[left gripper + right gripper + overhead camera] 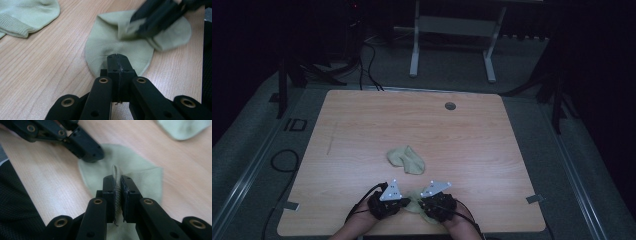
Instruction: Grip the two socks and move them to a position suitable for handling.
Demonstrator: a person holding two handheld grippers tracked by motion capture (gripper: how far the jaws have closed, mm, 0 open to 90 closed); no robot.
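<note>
Right gripper [118, 180] pinching near sock [140, 173] fold; left gripper [117, 61] pressed together, sock edge

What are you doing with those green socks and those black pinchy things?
A person sits at a wooden table, holding a hand-held gripper in each hand. Both work on one pale green sock lying near the table's front edge. The right hand-held gripper is shut on a fold of that sock's fabric. The left hand-held gripper has its jaws closed at the sock's edge; whether it pinches any cloth I cannot tell. A second green sock lies crumpled and untouched farther out on the table.
</note>
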